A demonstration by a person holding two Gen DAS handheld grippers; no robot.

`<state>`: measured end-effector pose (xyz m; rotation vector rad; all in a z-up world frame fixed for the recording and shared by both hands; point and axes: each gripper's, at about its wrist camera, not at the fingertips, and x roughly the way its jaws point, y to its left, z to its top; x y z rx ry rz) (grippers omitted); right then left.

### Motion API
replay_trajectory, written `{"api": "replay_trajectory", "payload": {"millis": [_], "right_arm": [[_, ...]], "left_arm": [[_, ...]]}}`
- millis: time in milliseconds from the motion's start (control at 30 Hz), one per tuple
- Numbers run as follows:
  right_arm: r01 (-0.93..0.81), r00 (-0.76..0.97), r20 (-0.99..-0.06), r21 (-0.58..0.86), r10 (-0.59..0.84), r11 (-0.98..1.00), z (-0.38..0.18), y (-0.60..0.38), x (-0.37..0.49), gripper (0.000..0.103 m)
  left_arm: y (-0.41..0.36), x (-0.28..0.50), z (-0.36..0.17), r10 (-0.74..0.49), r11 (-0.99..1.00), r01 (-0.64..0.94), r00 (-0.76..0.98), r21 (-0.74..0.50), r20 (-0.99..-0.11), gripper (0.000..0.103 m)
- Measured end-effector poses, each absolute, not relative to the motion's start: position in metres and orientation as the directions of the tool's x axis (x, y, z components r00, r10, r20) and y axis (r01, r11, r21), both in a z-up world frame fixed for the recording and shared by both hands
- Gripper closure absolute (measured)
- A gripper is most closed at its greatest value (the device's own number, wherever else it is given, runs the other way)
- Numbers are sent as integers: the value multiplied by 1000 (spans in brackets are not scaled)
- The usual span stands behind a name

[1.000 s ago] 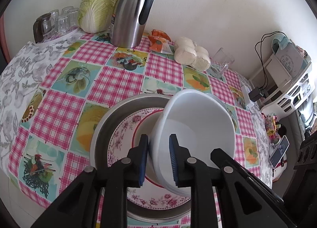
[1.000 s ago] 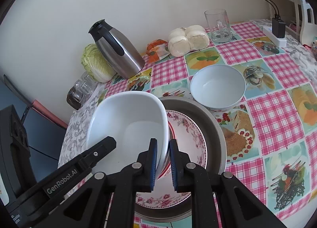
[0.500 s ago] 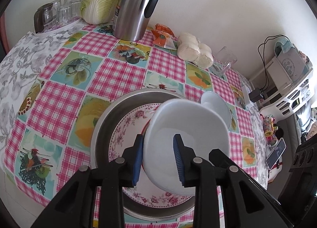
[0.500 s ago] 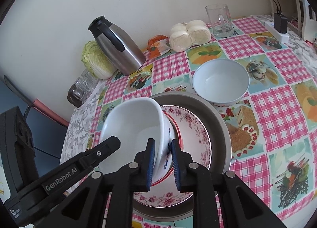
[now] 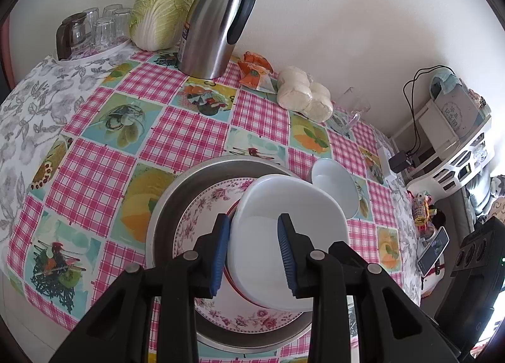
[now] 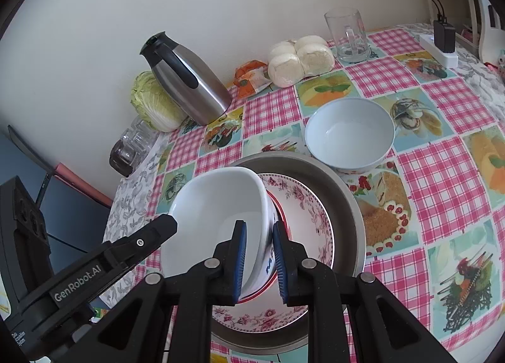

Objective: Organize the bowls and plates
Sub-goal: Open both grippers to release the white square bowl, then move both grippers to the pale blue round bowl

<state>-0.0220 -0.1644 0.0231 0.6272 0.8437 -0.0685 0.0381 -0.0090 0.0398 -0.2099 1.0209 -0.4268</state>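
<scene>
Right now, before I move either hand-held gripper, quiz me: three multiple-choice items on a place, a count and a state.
1. The squarish white bowl sits: A) on the floral plate in the metal basin; B) on the bare tablecloth; C) on the kettle.
2. White bowls in view: A) one; B) two; C) four.
3. The round white bowl is: A) upside down; B) empty; C) full of soup.
Answers: A, its base rests on the plate; B, squarish plus round; B, its bare inside shows.
</scene>
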Motion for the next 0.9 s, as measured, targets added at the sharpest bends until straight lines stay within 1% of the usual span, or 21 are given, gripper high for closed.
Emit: {"api": "replay_trajectory", "payload": {"millis": [133,167,200,333,367,400,467,500,567,600,667,733,867,900], "right_arm": [[293,683,-709,487,177,823,28,-164,-23,83],[294,684,-708,486,173,823,29,-165,-24,83],[296,686,-707,488,174,821,29,-166,-24,83],[304,693,-703,486,159,820,33,-169,-26,83],[308,695,-702,484,155,819,33,-171,-27,83],[312,694,-704,483,151,818,33,-171,-27,83],[326,691,-709,482,143,813,32,-173,-27,68],[335,686,-714,480,139,811,31,-174,-27,67],[343,682,-719,475,133,810,29,-176,-27,65],[346,681,-720,474,130,810,29,-176,-27,63],[352,683,-720,473,124,808,29,-178,-27,51],[359,685,-720,467,112,808,30,-177,-28,44],[379,680,-727,456,91,805,28,-179,-28,34],[384,677,-731,454,90,804,27,-179,-28,33]], "left_arm": [[-9,35,47,-429,903,256,477,-346,-767,70],[-8,34,49,-428,903,259,482,-342,-765,68],[-8,33,50,-421,906,259,490,-334,-764,63],[-6,33,54,-370,928,244,523,-281,-768,51],[-5,33,54,-361,932,234,527,-276,-769,43],[-3,34,54,-356,934,225,530,-277,-769,39],[1,35,54,-347,938,207,534,-278,-772,37],[3,36,53,-336,942,198,536,-272,-774,32],[6,38,52,-312,950,182,542,-253,-781,26],[6,38,52,-300,954,175,544,-244,-783,26],[9,39,51,-270,963,150,554,-224,-787,24],[12,41,50,-247,969,133,563,-209,-788,18],[17,42,48,-210,977,101,581,-187,-786,14],[19,42,48,-200,979,91,586,-182,-785,9]]}}
